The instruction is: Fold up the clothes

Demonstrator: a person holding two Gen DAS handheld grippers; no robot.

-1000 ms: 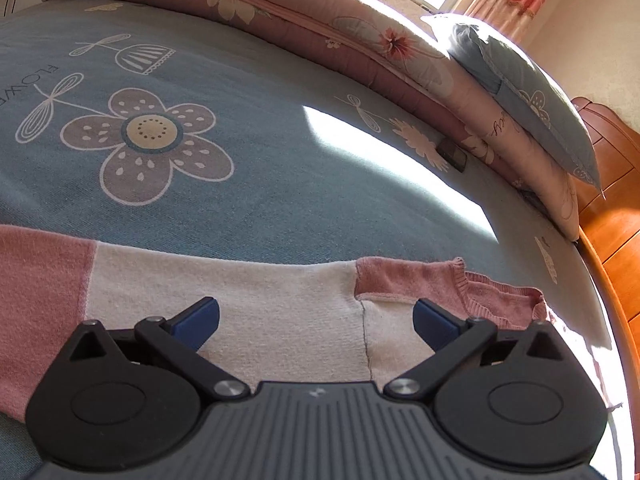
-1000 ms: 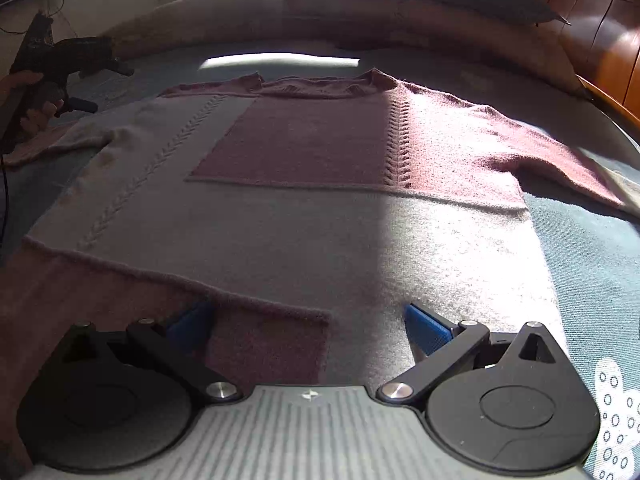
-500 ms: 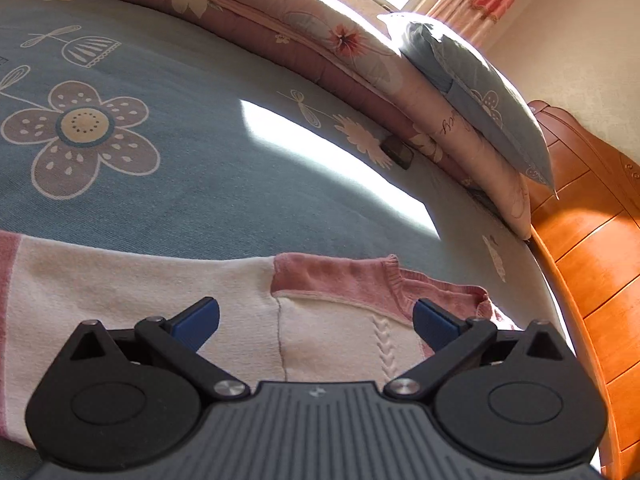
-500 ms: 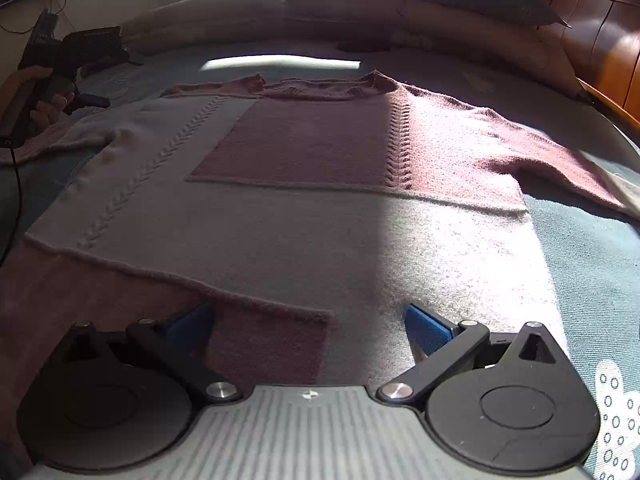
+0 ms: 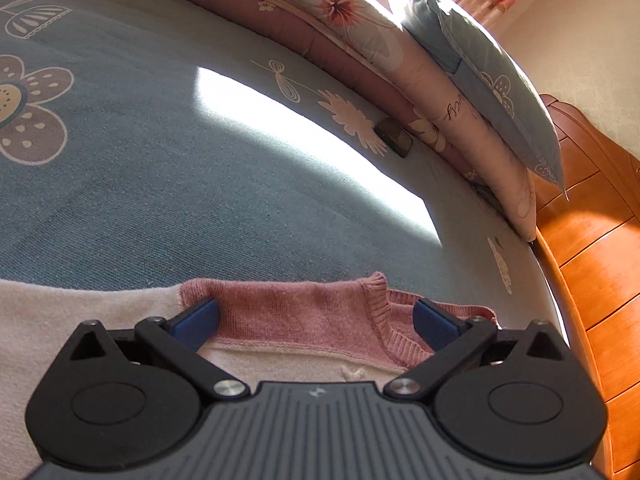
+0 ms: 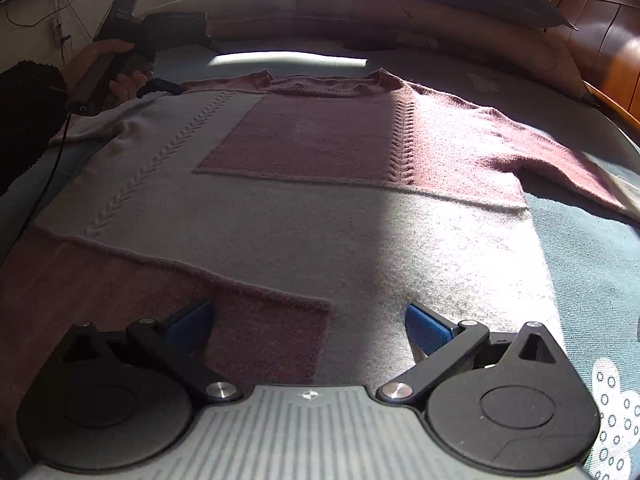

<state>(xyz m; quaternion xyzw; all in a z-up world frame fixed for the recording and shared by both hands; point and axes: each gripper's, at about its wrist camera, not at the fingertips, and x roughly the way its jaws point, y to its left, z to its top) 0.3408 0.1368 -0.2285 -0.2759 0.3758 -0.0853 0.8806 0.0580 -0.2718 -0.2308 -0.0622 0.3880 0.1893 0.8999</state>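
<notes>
Sweater collar fills the lower centre of the left wrist view, between the spread blue fingers of the left gripper on the blue bedspread. Right wrist view: right gripper, likewise wide open, sits at the hem, the sweater stretching flat toward the frame's top.

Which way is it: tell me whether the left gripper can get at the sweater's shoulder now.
Probably yes: the left gripper is open, its fingers straddling the sweater at the pink shoulder beside the collar, nothing between them.

Sweater flat on bed; collar toward quilt (pillow atop), headboard right.
</notes>
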